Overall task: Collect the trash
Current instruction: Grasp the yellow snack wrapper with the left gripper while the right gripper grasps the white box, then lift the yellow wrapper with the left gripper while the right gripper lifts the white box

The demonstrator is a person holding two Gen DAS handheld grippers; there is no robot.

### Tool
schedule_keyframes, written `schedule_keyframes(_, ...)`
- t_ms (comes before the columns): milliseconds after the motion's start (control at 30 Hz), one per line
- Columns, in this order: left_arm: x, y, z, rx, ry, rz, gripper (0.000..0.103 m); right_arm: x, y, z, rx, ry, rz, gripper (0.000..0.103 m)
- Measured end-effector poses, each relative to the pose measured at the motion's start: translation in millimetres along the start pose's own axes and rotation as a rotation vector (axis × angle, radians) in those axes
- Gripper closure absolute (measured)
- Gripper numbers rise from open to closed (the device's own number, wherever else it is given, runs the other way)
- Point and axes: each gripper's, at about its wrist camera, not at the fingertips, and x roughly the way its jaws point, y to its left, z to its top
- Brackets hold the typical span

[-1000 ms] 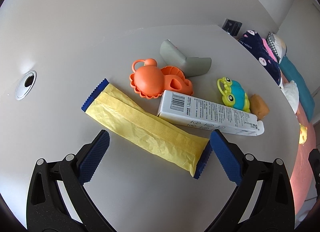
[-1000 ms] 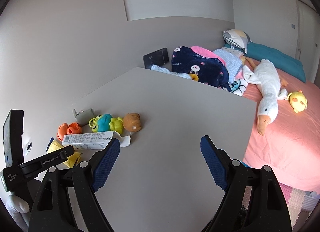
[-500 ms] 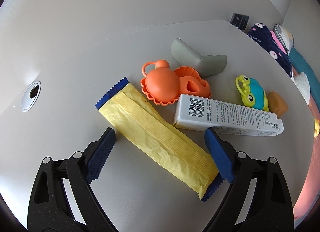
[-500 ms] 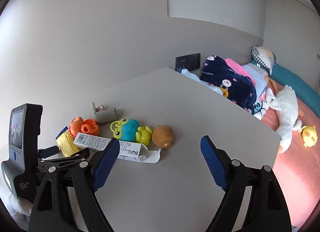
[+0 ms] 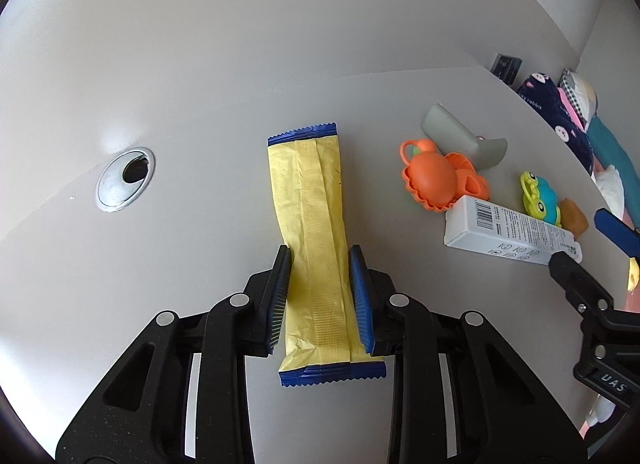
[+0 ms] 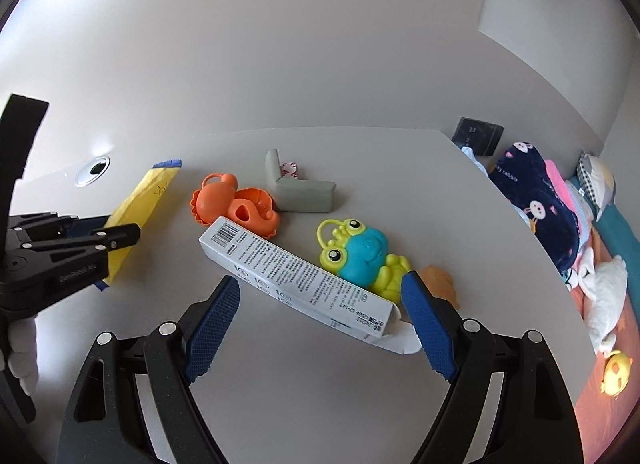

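While ribbed blue fingers (image 5: 280, 296) pinch it, crinkled yellow wrapper (image 5: 310, 224) (long, flat) lies straight.

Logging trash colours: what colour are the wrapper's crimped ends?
Blue, on the yellow wrapper; clearest in the left wrist view.

Left claw (image 5: 318, 296): black frame, two blue ribbed pads (image 5: 280, 300), drawn close together and pressing both long edges of a yellow wrapper (image 5: 310, 232) near its lower end. Fingers point forward, low over the tabletop (image 5: 160, 264). In the right wrist view the same claw (image 6: 116, 240) enters from the left edge, held in a white-gloved hand (image 6: 22, 352).

Right claw (image 6: 320, 324): black frame, blue ribbed pads (image 6: 212, 328) spread wide apart, gripping nothing. One pad sits either side of a white carton (image 6: 296, 276), the right pad just beside its open end. Its tip (image 5: 580, 276) shows at the right edge of the left wrist view.
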Motion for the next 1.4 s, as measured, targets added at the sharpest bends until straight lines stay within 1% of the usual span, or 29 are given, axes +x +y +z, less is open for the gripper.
schedule_keyframes(133, -11.5, 11.2, 7.0, -0.038, -0.028, -0.006, 0.074, 15.8, 7.9, 4.6, -0.062, 0.050, 0.011, 0.020)
schedule_keyframes(267, -18.0, 17.8, 10.1, -0.062, -0.036, -0.023, 0.074, 30.3, 9.0, 10.2, -0.079, 0.114, 0.018, 0.020)
schedule_keyframes(400, -19.0, 21.3, 11.5, -0.071, -0.040, -0.040, 0.074, 45.8, 10.9, 10.7, -0.098, 0.186, 0.013, 0.033)
schedule_keyframes(433, -19.2, 22.2, 11.7, -0.075, -0.041, -0.044, 0.074, 46.2, 9.6, 11.0, -0.085, 0.189, 0.025, 0.034)
schedule_keyframes(500, -21.3, 26.5, 10.6, -0.078, -0.043, -0.054, 0.074, 47.2, 7.3, 12.8, -0.053, 0.207, 0.047, 0.040)
schedule_keyframes(633, -21.9, 30.0, 9.2, -0.079, -0.046, -0.066, 0.074, 46.7, 13.1, 15.0, -0.032, 0.227, 0.052, 0.046)
schedule_keyframes(733, -21.7, 27.3, 8.8, -0.073, -0.050, -0.073, 0.074, 43.4, 20.3, 14.6, -0.025, 0.226, 0.056, 0.050)
schedule_keyframes(833, -22.5, 26.5, 6.6, -0.065, -0.051, -0.080, 0.074, 39.1, 29.8, 14.2, -0.032, 0.224, 0.068, 0.057)
schedule_keyframes(900, -21.7, 25.1, 7.0, -0.059, -0.050, -0.085, 0.074, 35.3, 36.3, 13.4, -0.037, 0.229, 0.081, 0.064)
schedule_keyframes(1000, -20.9, 22.6, 7.9, -0.056, -0.047, -0.095, 0.074, 28.6, 39.4, 9.4, 0.003, 0.230, 0.119, 0.073)
schedule_keyframes(1167, -24.8, 14.2, 4.7, -0.042, -0.050, -0.108, 0.074, 12.2, 44.1, -4.0, 0.038, 0.185, 0.107, 0.075)
schedule_keyframes(1400, -34.0, 4.0, -15.4, -0.018, -0.038, -0.129, 0.074, -15.6, 37.3, -12.0, 0.086, 0.140, 0.103, 0.075)
